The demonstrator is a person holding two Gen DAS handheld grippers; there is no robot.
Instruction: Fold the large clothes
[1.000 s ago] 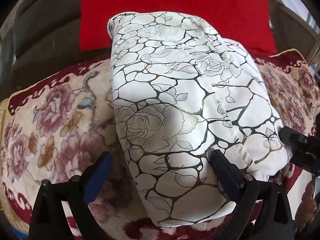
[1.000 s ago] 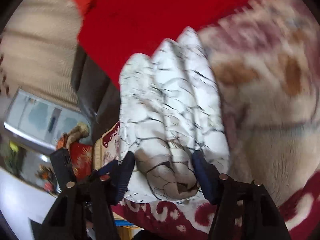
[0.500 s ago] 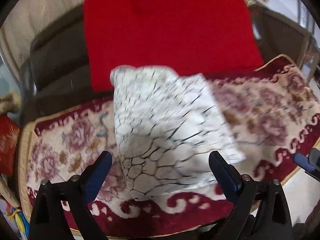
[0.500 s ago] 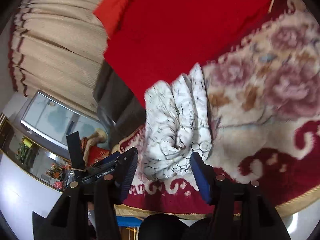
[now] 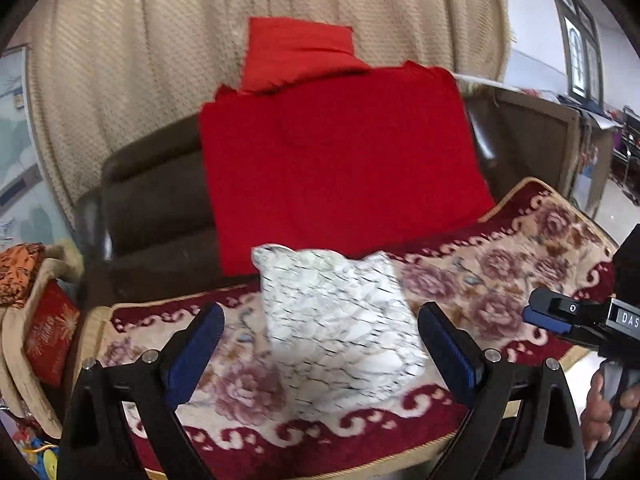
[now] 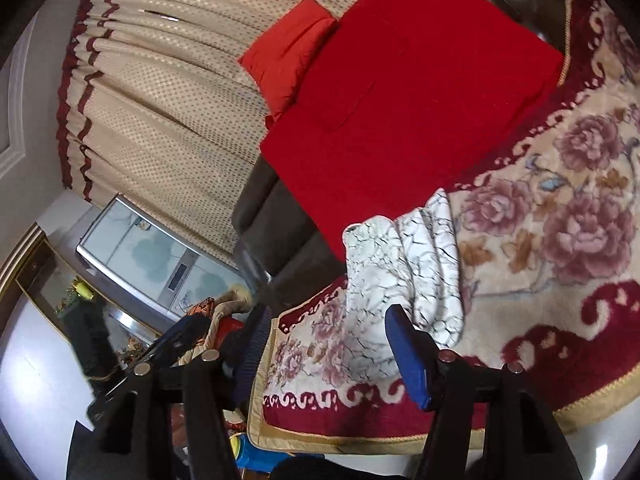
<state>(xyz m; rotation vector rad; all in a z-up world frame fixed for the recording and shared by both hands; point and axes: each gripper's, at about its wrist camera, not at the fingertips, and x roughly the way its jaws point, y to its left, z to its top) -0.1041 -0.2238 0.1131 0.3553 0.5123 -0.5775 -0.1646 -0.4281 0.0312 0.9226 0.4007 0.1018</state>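
Note:
A folded white garment with a dark crackle and rose print (image 5: 340, 316) lies on the floral seat cover (image 5: 500, 280) of a dark sofa. It also shows in the right wrist view (image 6: 400, 276), seen from its side. My left gripper (image 5: 320, 356) is open and empty, held back from the garment and above the seat's front edge. My right gripper (image 6: 328, 356) is open and empty, back from the garment's near end. The right gripper shows at the right edge of the left wrist view (image 5: 560, 316).
A red cloth (image 5: 340, 172) drapes the sofa back (image 5: 156, 204), with an orange-red cushion (image 5: 296, 52) above it. A beige curtain (image 5: 140, 60) hangs behind. Orange and red items (image 5: 44, 320) sit left of the sofa. The seat's front edge (image 6: 360, 436) drops to the floor.
Both grippers have pulled back and away from the folded garment. The right gripper let go of the bundle it was closed around, and the garment now rests alone on the seat.

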